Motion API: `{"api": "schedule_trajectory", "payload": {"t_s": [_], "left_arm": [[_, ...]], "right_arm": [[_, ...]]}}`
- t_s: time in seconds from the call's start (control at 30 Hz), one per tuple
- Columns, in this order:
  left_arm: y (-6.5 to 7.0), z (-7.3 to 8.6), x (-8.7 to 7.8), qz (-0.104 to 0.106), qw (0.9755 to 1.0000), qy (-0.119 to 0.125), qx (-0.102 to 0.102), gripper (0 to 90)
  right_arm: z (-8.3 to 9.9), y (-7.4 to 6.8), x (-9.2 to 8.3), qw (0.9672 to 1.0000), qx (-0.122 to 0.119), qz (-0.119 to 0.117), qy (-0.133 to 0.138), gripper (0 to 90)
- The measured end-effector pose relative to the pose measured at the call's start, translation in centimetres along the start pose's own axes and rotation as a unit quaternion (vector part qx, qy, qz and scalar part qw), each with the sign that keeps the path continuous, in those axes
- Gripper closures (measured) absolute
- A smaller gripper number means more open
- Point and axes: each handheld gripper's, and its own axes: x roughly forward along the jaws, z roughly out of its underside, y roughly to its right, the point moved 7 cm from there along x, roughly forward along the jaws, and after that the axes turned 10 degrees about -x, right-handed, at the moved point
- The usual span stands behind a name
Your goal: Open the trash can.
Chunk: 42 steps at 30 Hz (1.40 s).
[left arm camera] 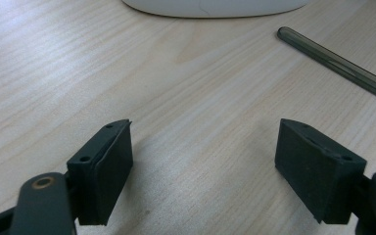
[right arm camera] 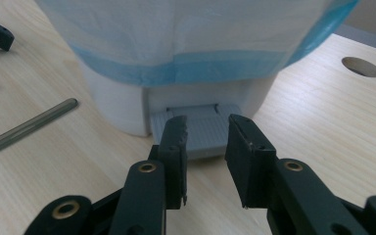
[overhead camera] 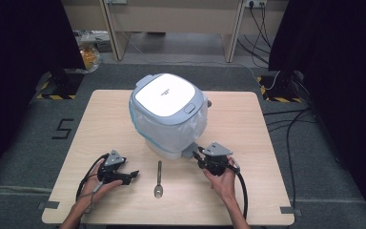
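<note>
i have the right gripper [right arm camera: 205, 147] low at the foot of the bin [overhead camera: 167, 112], its jaws nearly together with a narrow gap between them. the grey pedal [right arm camera: 200, 129] sticks out of the bin's base straight ahead of the tips; the jaws sit just over its front edge, and i cannot tell whether they touch it. nothing is clamped between them. the bin's blue-edged liner [right arm camera: 186, 44] hangs above the gripper. the left gripper [left arm camera: 203, 166] rests over the counter [left arm camera: 186, 98] with its jaws spread wide and nothing between them, just bare wood. a spoon [overhead camera: 158, 179] lies on the counter to the right of the left gripper, apart from it, its handle [left arm camera: 338, 63] running ahead toward the bin.
</note>
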Motion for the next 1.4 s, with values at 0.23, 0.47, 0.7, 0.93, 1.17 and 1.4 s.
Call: {"api": "schedule_trajectory", "payload": {"t_s": [0.23, 0.47, 0.7, 0.93, 1.17, 1.4], "left_arm": [[0.0, 0.0, 0.0, 0.0, 1.0, 0.0, 0.0, 21.0], [0.0, 0.0, 0.0, 0.0, 1.0, 0.0, 0.0, 21.0], [0.0, 0.0, 0.0, 0.0, 1.0, 0.001, -0.001, 21.0], [0.0, 0.0, 0.0, 0.0, 1.0, 0.0, 0.0, 20.9], [0.0, 0.0, 0.0, 0.0, 1.0, 0.0, 0.0, 20.9], [0.0, 0.0, 0.0, 0.0, 1.0, 0.0, 0.0, 20.9]], "right_arm": [[-0.4, -0.1, 1.4, 0.9999, 0.003, -0.006, 0.008, 72.6], [0.3, 0.0, 2.6, 0.9999, 0.003, -0.009, -0.005, 72.8], [0.7, 0.0, 2.9, 0.9996, 0.022, -0.018, -0.005, 73.2], [0.8, 0.0, 3.0, 0.9998, 0.014, -0.015, -0.008, 73.4], [0.9, -0.1, 3.1, 0.9998, 0.012, -0.014, -0.009, 73.4], [1.0, -0.1, 3.2, 0.9997, 0.013, -0.017, -0.009, 73.7]]}}
